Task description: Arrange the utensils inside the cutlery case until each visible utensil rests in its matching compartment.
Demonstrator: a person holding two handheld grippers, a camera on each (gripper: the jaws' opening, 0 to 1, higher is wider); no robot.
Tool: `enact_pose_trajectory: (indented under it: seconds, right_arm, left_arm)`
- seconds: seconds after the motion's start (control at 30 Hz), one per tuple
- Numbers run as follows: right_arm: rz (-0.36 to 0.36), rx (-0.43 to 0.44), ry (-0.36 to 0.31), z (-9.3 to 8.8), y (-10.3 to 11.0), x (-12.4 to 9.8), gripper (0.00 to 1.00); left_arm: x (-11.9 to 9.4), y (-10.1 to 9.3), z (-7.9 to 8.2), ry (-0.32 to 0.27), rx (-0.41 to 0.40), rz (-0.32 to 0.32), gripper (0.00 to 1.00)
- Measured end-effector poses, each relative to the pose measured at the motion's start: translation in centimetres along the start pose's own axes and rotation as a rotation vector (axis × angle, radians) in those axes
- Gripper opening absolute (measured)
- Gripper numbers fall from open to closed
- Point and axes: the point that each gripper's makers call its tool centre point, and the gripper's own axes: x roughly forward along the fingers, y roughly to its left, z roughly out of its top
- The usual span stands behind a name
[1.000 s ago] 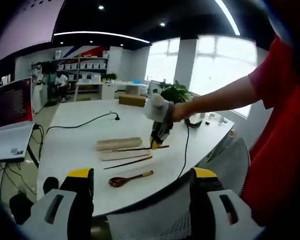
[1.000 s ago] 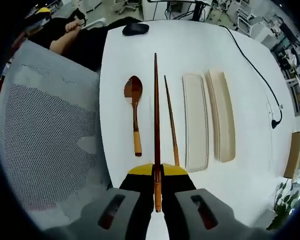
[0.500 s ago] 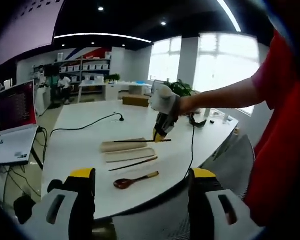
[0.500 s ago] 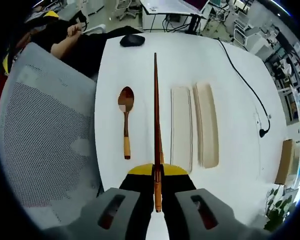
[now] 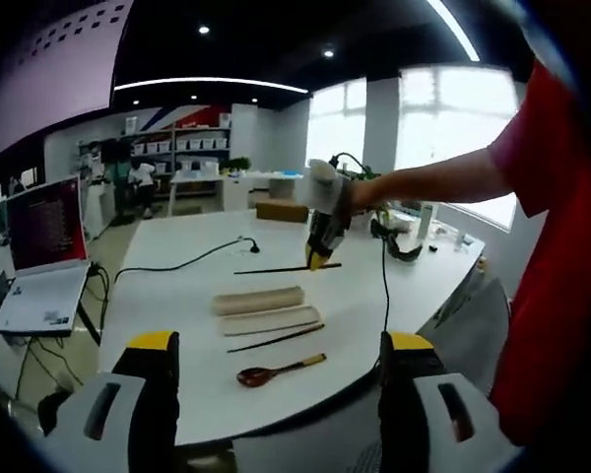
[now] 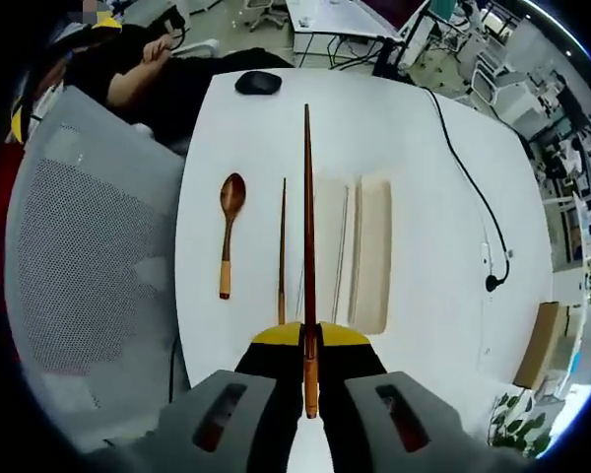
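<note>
My right gripper (image 6: 308,340) is shut on the thick end of a dark wooden chopstick (image 6: 307,197), held level high above the white table (image 6: 424,128). From the left gripper view, that right gripper (image 5: 321,241) and its chopstick (image 5: 276,269) hang over the far side of the case. On the table lie a wooden spoon (image 6: 227,232), a second chopstick (image 6: 282,246) and the beige cutlery case (image 6: 371,251) in two long halves side by side. They lie in the left gripper view too: the spoon (image 5: 279,371), the second chopstick (image 5: 274,339) and the case (image 5: 261,300). My left gripper (image 5: 281,399) is open and holds nothing, off the table's near edge.
A black cable (image 6: 468,177) crosses the table's far half, a black mouse (image 6: 259,82) lies at one end and a cardboard box (image 6: 537,345) at the other. A grey mesh chair (image 6: 89,286) stands by the table edge. A laptop (image 5: 44,256) sits on a side desk.
My right gripper has lifted the held chopstick higher above the table, so the spoon, case and second chopstick look smaller. The left gripper stays open.
</note>
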Motion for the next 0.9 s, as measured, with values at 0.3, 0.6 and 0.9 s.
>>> enact_pose_trajectory:
  seconds: [0.3, 0.6, 0.9]
  right_arm:
    - [0.016, -0.032, 0.026, -0.9, -2.3, 0.8, 0.00]
    - [0.059, 0.013, -0.008, -0.1, -2.9, 0.1, 0.00]
    - [0.024, -0.103, 0.039, 0.5, -5.2, -1.9, 0.01]
  left_arm:
    - [0.2, -0.7, -0.4, 0.044, -0.006, 0.039, 0.84]
    - [1.1, -1.2, 0.7, 0.035, 0.004, 0.030, 0.83]
    - [2.5, -0.5, 1.0, 0.057, 0.030, -0.006, 0.83]
